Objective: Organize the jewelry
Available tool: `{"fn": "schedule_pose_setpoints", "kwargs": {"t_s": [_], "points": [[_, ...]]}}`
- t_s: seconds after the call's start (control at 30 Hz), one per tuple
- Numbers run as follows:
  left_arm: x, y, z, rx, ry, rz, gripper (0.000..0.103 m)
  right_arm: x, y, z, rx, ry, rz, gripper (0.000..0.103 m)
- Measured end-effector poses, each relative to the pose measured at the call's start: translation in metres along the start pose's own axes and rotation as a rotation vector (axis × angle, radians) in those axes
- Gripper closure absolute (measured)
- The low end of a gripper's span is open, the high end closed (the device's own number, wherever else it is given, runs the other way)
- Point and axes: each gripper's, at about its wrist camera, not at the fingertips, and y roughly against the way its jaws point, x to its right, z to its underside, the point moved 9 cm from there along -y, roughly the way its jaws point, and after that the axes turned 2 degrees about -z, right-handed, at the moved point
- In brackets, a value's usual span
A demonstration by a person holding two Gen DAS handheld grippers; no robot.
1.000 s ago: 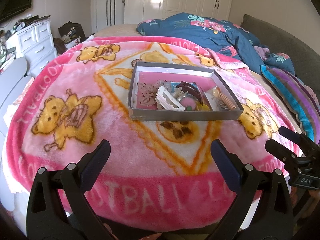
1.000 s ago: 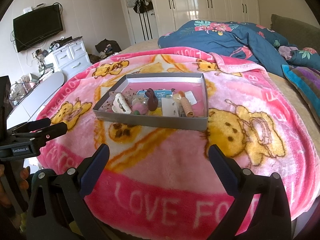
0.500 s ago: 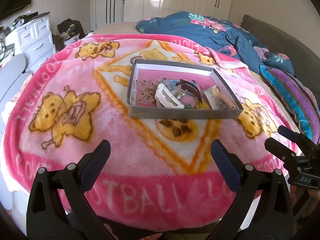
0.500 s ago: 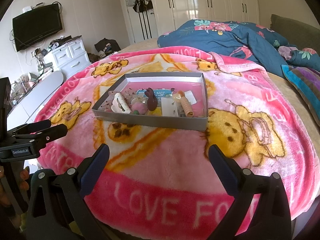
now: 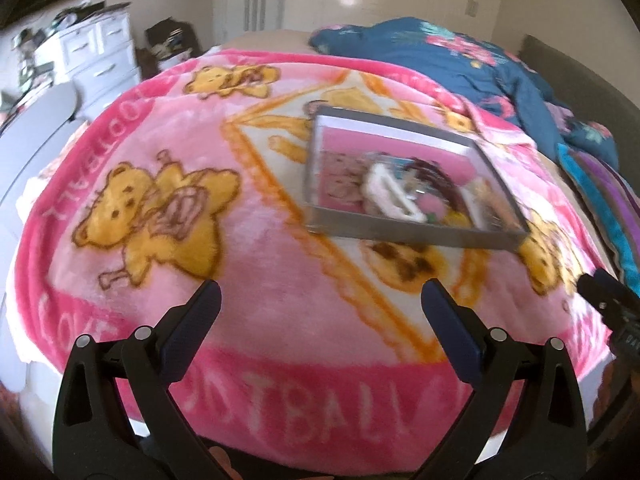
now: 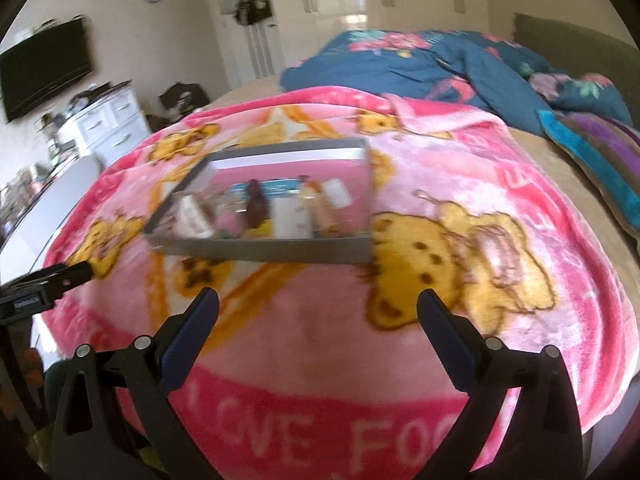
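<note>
A shallow grey tray (image 5: 416, 232) lies on the pink bear blanket and holds a jumble of hair clips and jewelry, among them a white clip (image 5: 390, 192) and a brown clip (image 5: 434, 178). The tray also shows in the right wrist view (image 6: 264, 250), with the brown clip (image 6: 255, 205) upright in the pile. My left gripper (image 5: 320, 306) is open and empty, short of the tray's near left corner. My right gripper (image 6: 318, 312) is open and empty in front of the tray's near wall. Both views are blurred.
The pink blanket (image 5: 248, 248) covers the bed. A blue floral duvet (image 6: 420, 68) is bunched at the back and a striped pillow (image 6: 600, 156) lies at the right. A white dresser (image 5: 96, 56) stands at the far left.
Both views have shifted and blurred. The left gripper has swung left, so the tray now sits to the right in its view. The right gripper has moved slightly closer. Both stay open.
</note>
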Motion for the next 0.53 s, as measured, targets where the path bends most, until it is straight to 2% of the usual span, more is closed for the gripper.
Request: {"fn": "schedule_pose_setpoints", "kwargs": {"t_s": [0.13, 0.23, 0.43, 0.53], "points": [[-0.02, -0.014, -0.009, 0.001, 0.024, -0.048, 0.009, 0.04, -0.014, -0.005, -0.003, -0.061, 0.07, 0.004], [-0.039, -0.031, -0.014, -0.034, 0.045, -0.095, 0.009, 0.073, -0.026, -0.009, -0.002, -0.088, 0.136, 0.004], [-0.106, -0.076, -0.035, -0.078, 0.142, -0.233, 0.009, 0.169, -0.063, -0.023, -0.036, -0.183, 0.309, 0.004], [-0.143, -0.102, -0.05, -0.094, 0.19, -0.298, 0.009, 0.228, -0.087, -0.032, -0.085, -0.244, 0.407, 0.004]]}}
